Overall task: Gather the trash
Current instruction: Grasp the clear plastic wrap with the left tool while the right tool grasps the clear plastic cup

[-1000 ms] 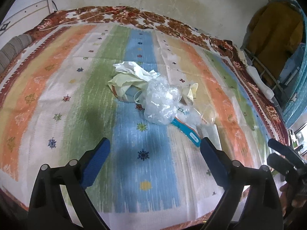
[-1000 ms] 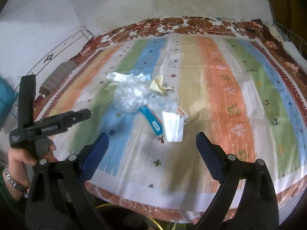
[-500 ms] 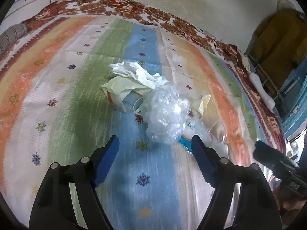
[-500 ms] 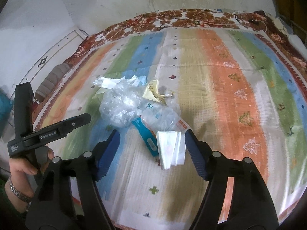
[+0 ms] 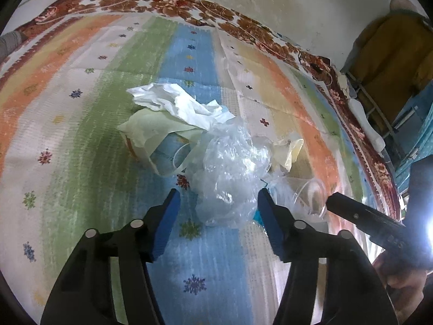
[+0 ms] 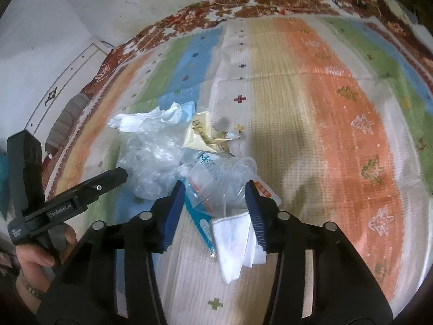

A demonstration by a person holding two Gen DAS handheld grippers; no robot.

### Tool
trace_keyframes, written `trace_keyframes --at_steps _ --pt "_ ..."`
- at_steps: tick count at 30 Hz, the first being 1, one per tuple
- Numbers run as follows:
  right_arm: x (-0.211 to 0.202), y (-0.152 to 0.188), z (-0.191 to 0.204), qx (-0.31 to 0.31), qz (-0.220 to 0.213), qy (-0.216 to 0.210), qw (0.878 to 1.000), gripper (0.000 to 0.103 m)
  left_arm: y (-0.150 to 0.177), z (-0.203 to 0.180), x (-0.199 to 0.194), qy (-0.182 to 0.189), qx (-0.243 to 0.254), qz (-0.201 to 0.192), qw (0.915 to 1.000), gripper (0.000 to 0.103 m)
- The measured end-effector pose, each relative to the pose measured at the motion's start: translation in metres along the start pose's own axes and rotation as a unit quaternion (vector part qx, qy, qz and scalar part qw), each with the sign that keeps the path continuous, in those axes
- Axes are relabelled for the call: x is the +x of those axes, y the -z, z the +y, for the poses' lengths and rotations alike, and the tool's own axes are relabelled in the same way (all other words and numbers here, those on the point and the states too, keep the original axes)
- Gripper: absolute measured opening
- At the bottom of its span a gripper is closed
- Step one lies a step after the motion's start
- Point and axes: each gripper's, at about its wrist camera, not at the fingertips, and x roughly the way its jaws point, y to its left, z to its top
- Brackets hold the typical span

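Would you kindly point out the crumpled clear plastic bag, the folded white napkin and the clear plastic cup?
crumpled clear plastic bag (image 5: 230, 173), left wrist view, middle of the wad.
folded white napkin (image 6: 232, 243), right wrist view, flat top face.
clear plastic cup (image 6: 238, 170), right wrist view, side wall near the rim.

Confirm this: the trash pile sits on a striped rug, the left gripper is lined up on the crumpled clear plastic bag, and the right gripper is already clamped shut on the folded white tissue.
Not clamped. The right wrist view shows the right gripper open, jaws closing around the folded white tissue without pressing it. The striped rug and the left gripper lined up on the crumpled clear plastic bag are correct.
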Motion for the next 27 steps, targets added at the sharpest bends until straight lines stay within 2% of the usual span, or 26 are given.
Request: trace_keyframes --at_steps 4,6,7,8,11,18,27 --pt "0.017 -0.004 -0.003 0.011 0.016 -0.014 1.000 0.030 0.000 -0.002 0.016 0.011 0.004 0.016 0.9998 0.046" --pt "0.021 -0.005 -0.002 0.012 0.019 -0.021 1.000 0.024 0.000 -0.005 0.020 0.015 0.012 0.018 0.9997 0.034" --pt "0.024 -0.006 -0.001 0.016 0.022 -0.029 0.999 0.018 0.000 -0.006 0.021 0.016 0.015 0.017 0.9996 0.029" --pt "0.026 -0.007 -0.001 0.019 0.023 -0.035 0.999 0.013 -0.001 -0.007 0.021 0.013 0.016 0.014 0.9997 0.019" --pt "0.023 -0.009 0.005 0.008 0.017 -0.039 0.999 0.004 -0.002 -0.007 0.018 0.004 0.012 0.007 0.9999 0.007" --pt "-0.012 -0.014 0.027 -0.030 -0.030 -0.040 0.998 0.004 -0.004 -0.007 -0.005 -0.023 0.003 -0.013 0.9997 0.004" --pt "-0.049 0.005 0.050 -0.120 -0.059 0.021 0.991 0.004 0.001 -0.029 -0.047 -0.059 0.015 -0.032 0.9976 0.003"
